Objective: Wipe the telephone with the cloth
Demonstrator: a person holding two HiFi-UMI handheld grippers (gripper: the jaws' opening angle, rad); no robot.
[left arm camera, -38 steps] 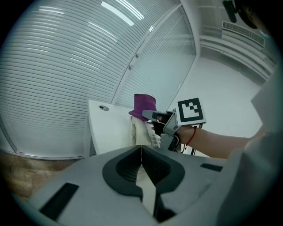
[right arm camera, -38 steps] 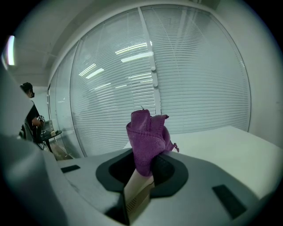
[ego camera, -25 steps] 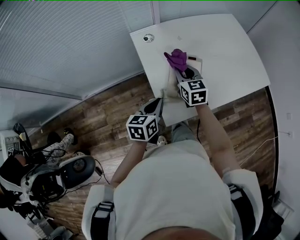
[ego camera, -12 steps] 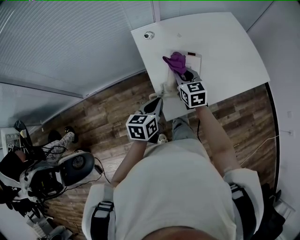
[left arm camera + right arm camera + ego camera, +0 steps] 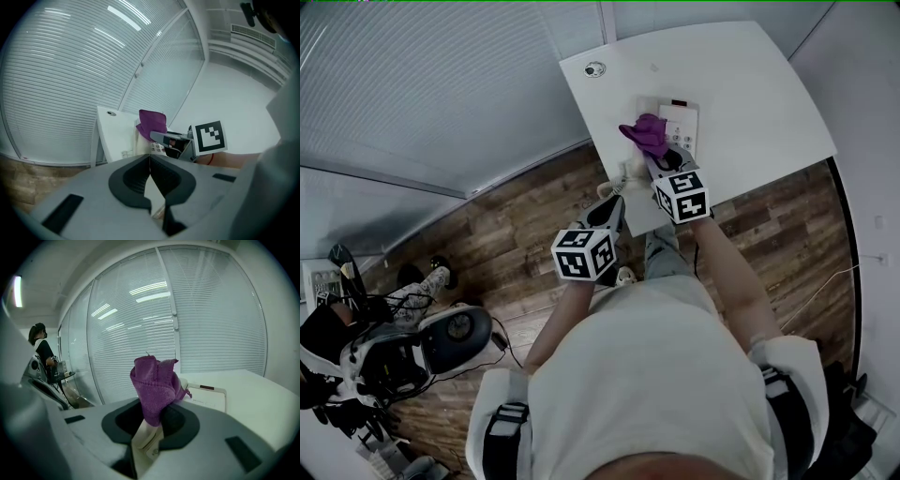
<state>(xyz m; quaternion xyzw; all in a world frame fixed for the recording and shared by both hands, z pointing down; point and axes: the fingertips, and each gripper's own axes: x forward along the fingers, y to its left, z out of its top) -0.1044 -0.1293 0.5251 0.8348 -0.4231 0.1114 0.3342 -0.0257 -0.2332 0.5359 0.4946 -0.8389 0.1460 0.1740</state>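
A cream telephone [image 5: 682, 122] lies on the white table [image 5: 750, 84]. My right gripper [image 5: 658, 157] is shut on a bunched purple cloth [image 5: 646, 132], which rests on the telephone's left part beside the keypad. In the right gripper view the cloth [image 5: 154, 380] stands up out of the right gripper [image 5: 154, 420], with the telephone's body [image 5: 211, 398] behind it and a cream part of the telephone under the jaws. My left gripper [image 5: 613, 202] hovers at the table's near edge, shut with nothing in it. In the left gripper view the left gripper [image 5: 150, 161] points at the cloth [image 5: 152, 123].
A round cable grommet [image 5: 595, 68] sits at the table's far left corner. Left of the table is a glass wall with blinds; below it is wooden floor [image 5: 516, 253]. Wheeled equipment [image 5: 403, 352] stands at the lower left. A person [image 5: 42, 350] stands far off.
The right gripper has drawn the cloth back toward me and slightly left across the telephone, so more of its top and right side shows. The left gripper has stayed put.
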